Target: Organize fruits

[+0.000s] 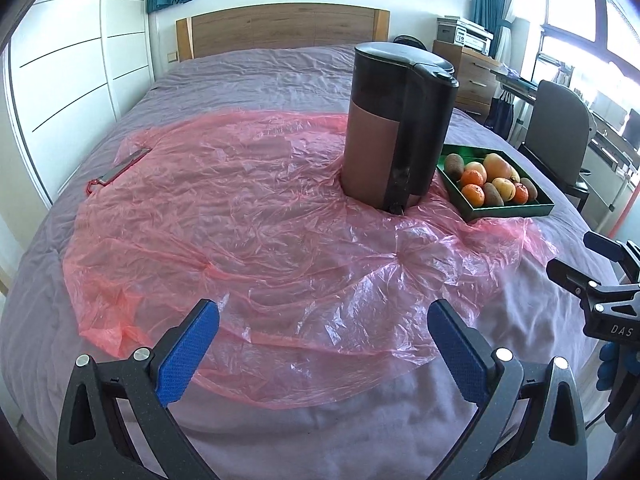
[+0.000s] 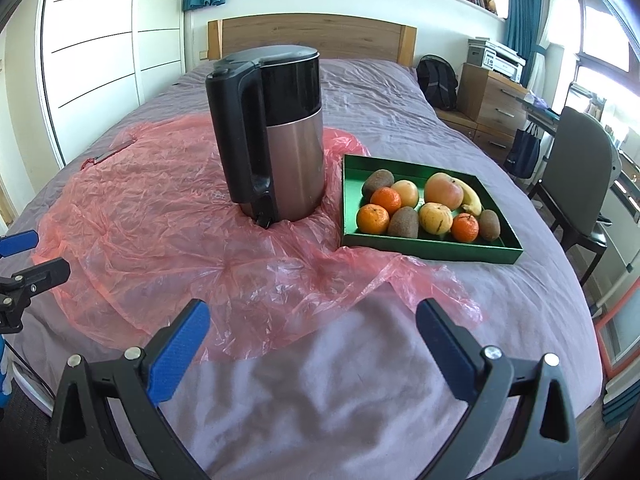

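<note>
A green tray [image 2: 432, 246] on the bed holds several fruits: oranges [image 2: 372, 219], kiwis [image 2: 403, 222], a large apple [image 2: 443, 191], a banana [image 2: 470, 196] and a yellow fruit [image 2: 435, 218]. The tray also shows in the left wrist view [image 1: 508, 211] with the fruits [image 1: 473, 194], right of the kettle. My left gripper [image 1: 323, 320] is open and empty, low over the pink plastic sheet [image 1: 240, 220]. My right gripper [image 2: 313, 318] is open and empty, above the near part of the bed, short of the tray.
A tall black and copper kettle [image 2: 276, 136] stands on the plastic sheet left of the tray. A phone with a red strap [image 1: 120, 168] lies at the sheet's far left. The purple bedcover [image 2: 320, 392] spreads around. A chair [image 2: 576, 176] and drawers stand to the right.
</note>
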The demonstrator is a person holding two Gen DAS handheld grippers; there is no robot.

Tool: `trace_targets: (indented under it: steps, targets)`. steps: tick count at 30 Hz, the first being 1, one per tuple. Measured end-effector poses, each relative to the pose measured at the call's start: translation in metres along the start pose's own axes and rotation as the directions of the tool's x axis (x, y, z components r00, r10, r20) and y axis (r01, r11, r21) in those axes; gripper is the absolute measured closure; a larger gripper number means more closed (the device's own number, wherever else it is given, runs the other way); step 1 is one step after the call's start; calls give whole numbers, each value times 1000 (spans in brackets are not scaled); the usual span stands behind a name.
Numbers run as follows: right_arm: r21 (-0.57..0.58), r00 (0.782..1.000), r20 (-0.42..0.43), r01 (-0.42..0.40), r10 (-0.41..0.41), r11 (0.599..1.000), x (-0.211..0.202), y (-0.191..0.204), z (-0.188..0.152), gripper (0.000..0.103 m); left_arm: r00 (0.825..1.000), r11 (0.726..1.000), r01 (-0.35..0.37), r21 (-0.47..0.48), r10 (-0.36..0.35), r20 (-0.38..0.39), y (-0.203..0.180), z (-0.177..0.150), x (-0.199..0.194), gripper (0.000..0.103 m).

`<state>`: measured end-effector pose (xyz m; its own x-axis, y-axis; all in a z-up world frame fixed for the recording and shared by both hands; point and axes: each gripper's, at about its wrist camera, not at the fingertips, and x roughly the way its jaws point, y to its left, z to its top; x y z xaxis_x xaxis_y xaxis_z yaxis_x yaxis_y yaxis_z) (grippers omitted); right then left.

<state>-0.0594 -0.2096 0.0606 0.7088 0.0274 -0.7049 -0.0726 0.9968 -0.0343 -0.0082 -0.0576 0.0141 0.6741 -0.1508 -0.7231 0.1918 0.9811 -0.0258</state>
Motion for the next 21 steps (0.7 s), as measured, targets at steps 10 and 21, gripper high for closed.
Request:
trace_targets:
  steps: [10, 21]
  targets:
    - [29, 1000, 19, 19, -20, 999, -11, -14, 2, 0, 1000, 1000, 0, 25, 0, 21, -9, 3, -6, 1]
    - [22, 999, 20, 28, -29, 999, -11, -13, 4, 0, 1000, 1000, 0, 14, -1, 29, -6, 8, -6, 1]
